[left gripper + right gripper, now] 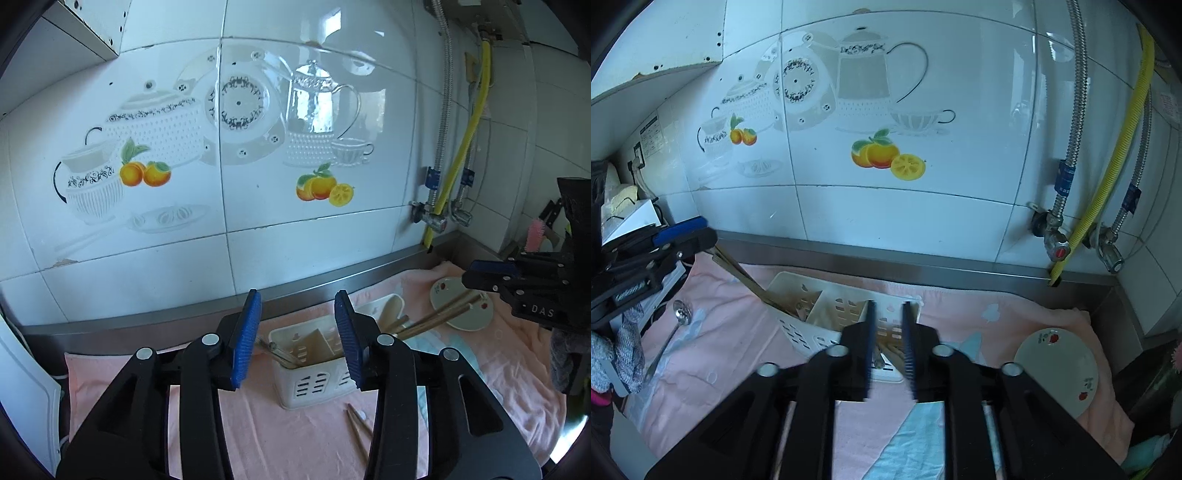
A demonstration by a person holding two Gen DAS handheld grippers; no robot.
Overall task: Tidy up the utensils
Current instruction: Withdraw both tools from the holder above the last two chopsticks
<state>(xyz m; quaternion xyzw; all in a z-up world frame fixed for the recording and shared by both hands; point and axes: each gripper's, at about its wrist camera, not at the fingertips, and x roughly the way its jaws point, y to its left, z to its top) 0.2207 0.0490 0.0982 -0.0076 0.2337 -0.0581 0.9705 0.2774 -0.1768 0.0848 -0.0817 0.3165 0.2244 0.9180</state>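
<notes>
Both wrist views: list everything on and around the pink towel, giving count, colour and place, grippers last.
utensil holder: one, white, middle of the towel
chopsticks in holder: several, wooden, leaning out of its compartments
loose chopsticks: two, wooden, on the towel before the holder
spoon: one, silver, on the towel left of the holder
plate: one, white with red marks, right of the holder
towel: one, pink, covering the counter
hose: one, yellow, against the tiled wall
left gripper: black, blue pads, open
right gripper: black, blue pads, slightly open
</notes>
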